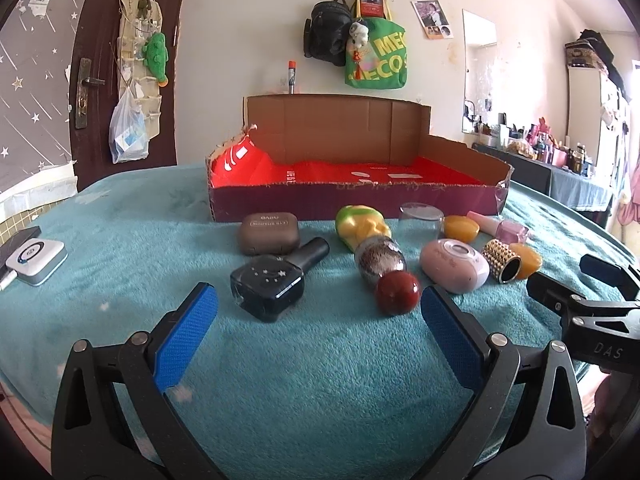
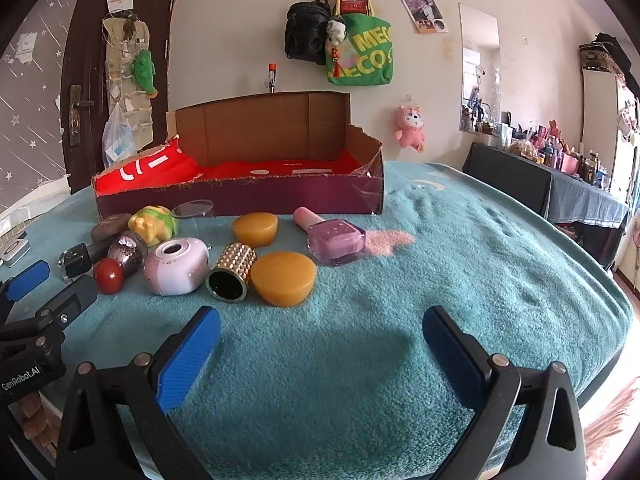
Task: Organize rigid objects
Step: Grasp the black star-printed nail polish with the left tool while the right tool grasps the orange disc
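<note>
- I judge the sorting has not started: the cardboard box at the far side of the teal blanket shows only its red lining, with nothing I can see put inside.
- All the small things lie loose on the blanket in front of the box, in a row running left to right.
- At the left of the row: a brown case, a dark bottle on its side, a green and yellow toy, and a glittery bottle with a red ball cap.
- Toward the right: a clear cup, a pink oval gadget, a gold studded tube, two amber blocks and a pink nail polish bottle.
- So every piece is left to move, as far as I can tell.
- My left gripper hangs above the near blanket with its blue pads wide apart, holding and touching nothing; the dark bottle and red cap lie just ahead.
- My right gripper is spread just as wide and empty, over bare blanket near the closer amber block.
</note>
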Available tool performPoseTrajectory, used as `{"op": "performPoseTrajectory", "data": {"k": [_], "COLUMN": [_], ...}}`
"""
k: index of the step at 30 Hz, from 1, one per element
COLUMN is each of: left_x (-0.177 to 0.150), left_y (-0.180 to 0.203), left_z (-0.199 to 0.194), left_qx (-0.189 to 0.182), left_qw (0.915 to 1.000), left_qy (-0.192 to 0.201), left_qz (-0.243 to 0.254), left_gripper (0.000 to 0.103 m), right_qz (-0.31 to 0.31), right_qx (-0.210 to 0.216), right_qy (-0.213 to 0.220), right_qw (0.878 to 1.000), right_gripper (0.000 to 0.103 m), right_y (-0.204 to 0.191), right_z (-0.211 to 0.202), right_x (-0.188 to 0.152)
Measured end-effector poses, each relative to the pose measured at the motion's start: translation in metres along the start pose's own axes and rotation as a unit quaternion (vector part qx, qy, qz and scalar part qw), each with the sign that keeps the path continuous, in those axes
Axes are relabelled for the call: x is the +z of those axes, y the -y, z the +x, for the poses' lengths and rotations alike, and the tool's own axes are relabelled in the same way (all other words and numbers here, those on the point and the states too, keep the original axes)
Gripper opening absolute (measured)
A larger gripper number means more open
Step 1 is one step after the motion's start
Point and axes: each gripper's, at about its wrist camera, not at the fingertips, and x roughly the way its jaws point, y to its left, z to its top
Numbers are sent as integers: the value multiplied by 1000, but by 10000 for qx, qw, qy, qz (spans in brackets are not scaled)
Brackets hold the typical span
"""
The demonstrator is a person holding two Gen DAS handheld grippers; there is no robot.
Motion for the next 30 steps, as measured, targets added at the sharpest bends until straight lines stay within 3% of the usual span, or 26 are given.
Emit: {"op": "performPoseTrajectory", "data": {"k": [6, 15, 26, 30], "left_x": [11, 28, 44, 47], "left_y": [-7, -25, -41, -45], "left_z": [3, 18, 38, 46], "left_qx": [23, -6, -414, -525], "left_qw": [9998, 9979, 9909, 9876], "left_qy": [-206, -635, -1276, -1475], "left_qz": [23, -90, 87, 135], "left_gripper": [103, 103, 103, 94], "right_qz": [42, 66, -35, 12], "right_qx": [-115, -289, -168, -116], "right_qy": [-3, -349, -738, -776], "right_qw": [9999, 9989, 9971, 9969], "right_gripper": [103, 103, 103, 102], "right_y": [3, 10, 8, 10], "right_z": [3, 18, 35, 38], "right_x": [13, 23, 29, 31]}}
